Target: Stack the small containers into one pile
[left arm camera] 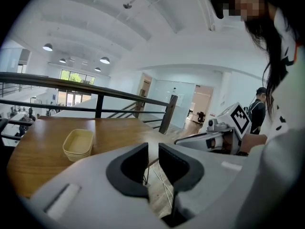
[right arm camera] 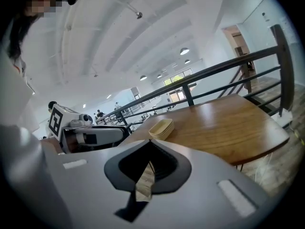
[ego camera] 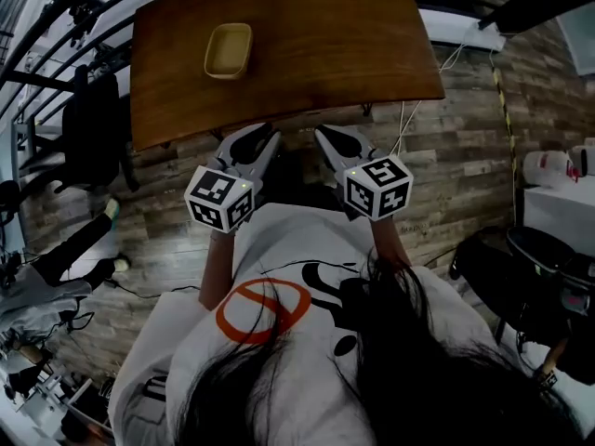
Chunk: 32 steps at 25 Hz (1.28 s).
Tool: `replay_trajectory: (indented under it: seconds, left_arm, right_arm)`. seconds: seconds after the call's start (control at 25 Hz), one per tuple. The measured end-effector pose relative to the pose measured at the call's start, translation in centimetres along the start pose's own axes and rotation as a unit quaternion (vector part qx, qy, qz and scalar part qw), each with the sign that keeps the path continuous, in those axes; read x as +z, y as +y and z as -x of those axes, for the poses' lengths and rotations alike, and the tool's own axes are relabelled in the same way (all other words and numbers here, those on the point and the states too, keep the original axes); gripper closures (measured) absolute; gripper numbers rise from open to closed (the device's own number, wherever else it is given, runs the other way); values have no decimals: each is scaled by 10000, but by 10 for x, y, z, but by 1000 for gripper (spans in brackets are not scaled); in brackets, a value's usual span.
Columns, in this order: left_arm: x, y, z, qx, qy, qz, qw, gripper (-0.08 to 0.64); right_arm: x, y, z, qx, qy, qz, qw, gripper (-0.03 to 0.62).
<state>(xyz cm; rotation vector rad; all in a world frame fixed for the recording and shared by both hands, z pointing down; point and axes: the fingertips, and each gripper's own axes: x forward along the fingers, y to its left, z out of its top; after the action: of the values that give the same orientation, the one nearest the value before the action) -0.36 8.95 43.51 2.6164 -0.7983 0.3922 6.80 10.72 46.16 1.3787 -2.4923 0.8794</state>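
Pile sits nested on the table, well ahead of both jaws. Left gripper slightly parted, right gripper pressed together, both empty. A stray reach forward could knock it askew.

You are on a railed upper level of a large open hall: black railing, plank floor, high white ceiling with round lamps.

Containers (one yellow tray shape from above) rest on the table, toward its left. Left gripper and right gripper hang side by side just off the near edge.
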Motion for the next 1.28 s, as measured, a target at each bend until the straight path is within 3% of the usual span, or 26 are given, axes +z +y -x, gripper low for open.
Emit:
replay_trajectory:
  seconds: [0.48,1.28]
  left_arm:
    - [12,-40,-10,-286,-45,-207,9994,508]
    - [10,-20,-8,-247,48,-251,9994,508]
  right_arm:
    - [8,-1,31,-70,-208,189,9996,571]
    - [15,-1,8,-61,-151,258,9995,571]
